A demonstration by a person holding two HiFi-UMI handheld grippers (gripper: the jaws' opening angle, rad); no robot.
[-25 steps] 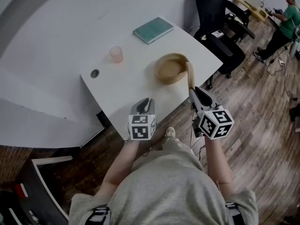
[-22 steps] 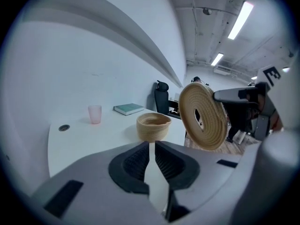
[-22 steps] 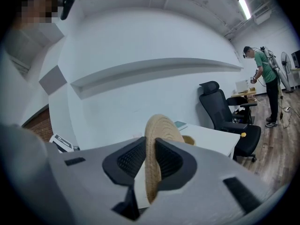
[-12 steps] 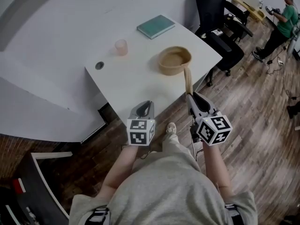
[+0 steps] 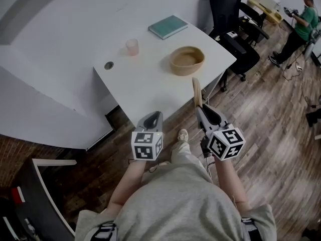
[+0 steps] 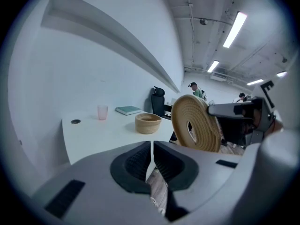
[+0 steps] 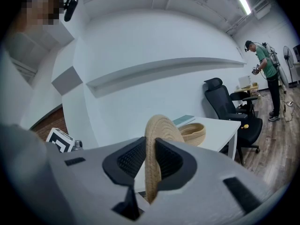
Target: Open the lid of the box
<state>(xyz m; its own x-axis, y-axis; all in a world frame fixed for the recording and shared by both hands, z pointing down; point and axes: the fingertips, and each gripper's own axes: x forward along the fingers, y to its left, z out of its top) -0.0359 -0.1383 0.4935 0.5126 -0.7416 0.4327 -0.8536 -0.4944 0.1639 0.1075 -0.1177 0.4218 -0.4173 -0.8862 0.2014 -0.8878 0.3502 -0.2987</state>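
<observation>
I had the lid off the box. It stood on edge, clamped by its rim between the jaws of my right gripper, out past the table edge and well apart from the box. The box sat open on the table's right part. My left gripper held nothing, its jaws pressed together, beside the right one over the floor. Farther back stood a pink cup and a green book, its cover too small to read. The left cube bore black-and-white square markers.
</observation>
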